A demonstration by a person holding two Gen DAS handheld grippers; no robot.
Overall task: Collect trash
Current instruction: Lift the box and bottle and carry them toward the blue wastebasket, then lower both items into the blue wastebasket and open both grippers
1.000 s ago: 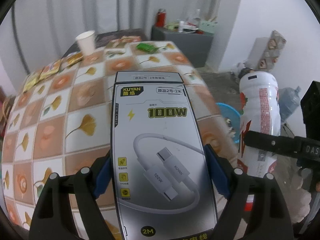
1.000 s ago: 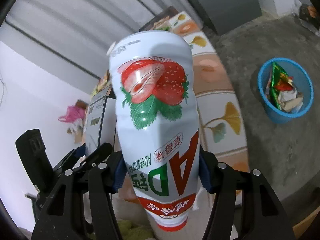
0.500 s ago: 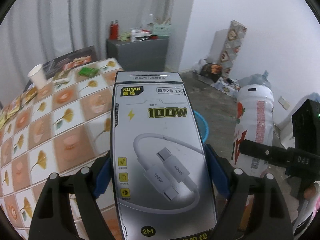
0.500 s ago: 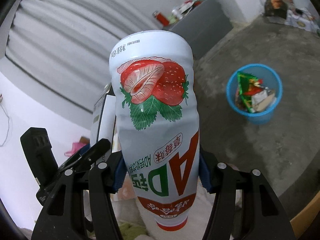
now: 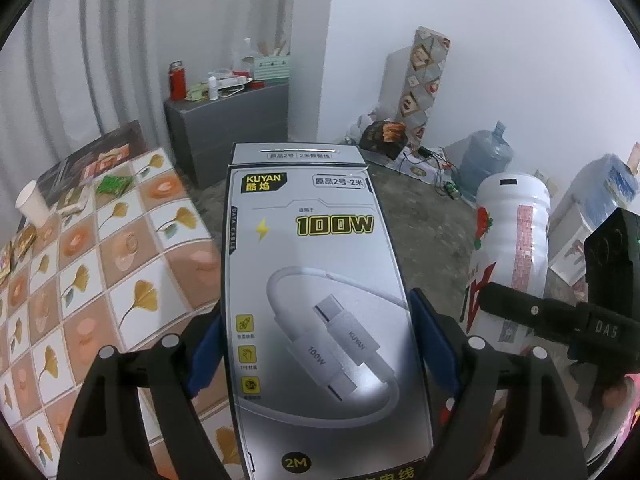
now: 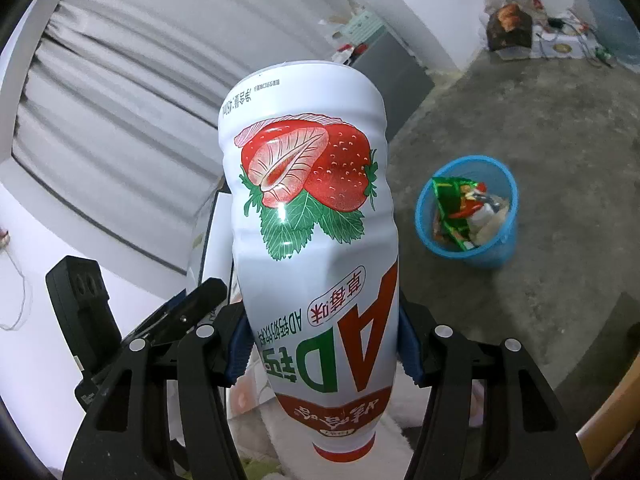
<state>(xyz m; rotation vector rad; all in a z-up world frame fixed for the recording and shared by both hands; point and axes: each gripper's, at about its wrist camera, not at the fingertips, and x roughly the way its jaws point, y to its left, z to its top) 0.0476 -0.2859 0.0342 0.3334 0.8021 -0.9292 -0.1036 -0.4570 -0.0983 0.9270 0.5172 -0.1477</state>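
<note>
**A:** Your left gripper (image 5: 316,344) is holding the cable box (image 5: 316,288) tight by its two long sides. Your right gripper (image 6: 320,344) is squeezing the strawberry drink bottle (image 6: 312,216), upside down, cap end low in the frame. Both are up in the air, off the table (image 5: 100,264).

**B:** So where do I take them?

**A:** To the blue bin (image 6: 468,212). It sits on the floor at the right of the right wrist view, with wrappers already inside.

**B:** I can't find it in the left view.

**A:** The box may be hiding it there, I think. So steer by the right view. Bring the bottle right over the bin's mouth first, then let go. Do the box after, one at a time.

**B:** Anything to watch?

**A:** The box is long. Tip it end-down so it slides in and doesn't catch on the rim.
</note>
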